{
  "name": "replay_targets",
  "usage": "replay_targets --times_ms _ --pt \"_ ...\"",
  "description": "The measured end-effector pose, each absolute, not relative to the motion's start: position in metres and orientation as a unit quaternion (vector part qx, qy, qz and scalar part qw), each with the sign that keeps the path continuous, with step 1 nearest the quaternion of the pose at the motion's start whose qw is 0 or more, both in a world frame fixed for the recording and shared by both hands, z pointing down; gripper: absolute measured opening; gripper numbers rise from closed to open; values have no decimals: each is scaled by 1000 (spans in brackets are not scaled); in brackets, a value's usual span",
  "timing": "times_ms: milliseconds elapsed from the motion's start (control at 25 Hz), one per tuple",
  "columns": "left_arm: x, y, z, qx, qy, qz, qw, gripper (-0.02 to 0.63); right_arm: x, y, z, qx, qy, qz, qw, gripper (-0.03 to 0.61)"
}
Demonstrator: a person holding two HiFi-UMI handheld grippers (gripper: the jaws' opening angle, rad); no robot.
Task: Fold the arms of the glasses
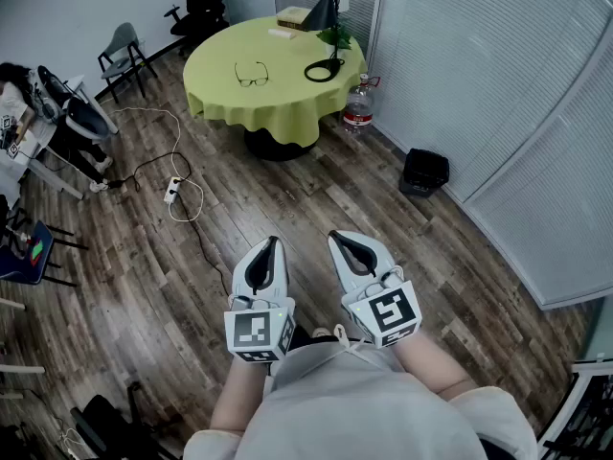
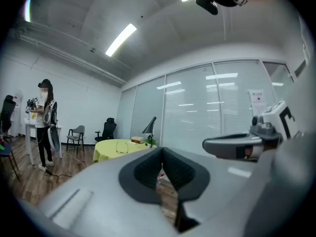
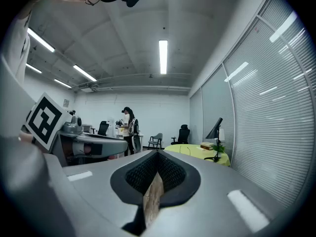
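The black-framed glasses point(image 1: 252, 75) lie on the round table with the yellow-green cloth point(image 1: 230, 99), far ahead of me across the wooden floor. In the left gripper view the glasses point(image 2: 121, 147) show small on that table point(image 2: 111, 152); I cannot tell how their arms stand. My left gripper point(image 1: 271, 248) and right gripper point(image 1: 338, 241) are held side by side in front of my body, both shut with nothing between the jaws. The left gripper point(image 2: 160, 163) and the right gripper point(image 3: 157, 160) both point level toward the table point(image 3: 195, 151), well short of it.
A black desk lamp point(image 1: 330, 8), its ring base point(image 1: 324, 69) and some books point(image 1: 293, 15) share the table. A water bottle point(image 1: 358, 109) and a black box point(image 1: 424, 172) stand on the floor by the blinds. A power strip with cable point(image 1: 172, 192) lies left. A person point(image 3: 129, 127) stands by chairs.
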State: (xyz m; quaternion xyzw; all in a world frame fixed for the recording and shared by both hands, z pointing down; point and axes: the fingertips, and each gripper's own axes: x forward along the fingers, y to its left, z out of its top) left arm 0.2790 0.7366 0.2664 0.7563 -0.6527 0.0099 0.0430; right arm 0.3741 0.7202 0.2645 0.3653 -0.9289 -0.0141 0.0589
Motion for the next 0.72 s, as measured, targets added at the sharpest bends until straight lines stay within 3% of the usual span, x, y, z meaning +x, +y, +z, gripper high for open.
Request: replay_targets --times_ms 720 --pt "251 688 293 759 -647 32 66 8 340 673 296 362 -929 31 74 0"
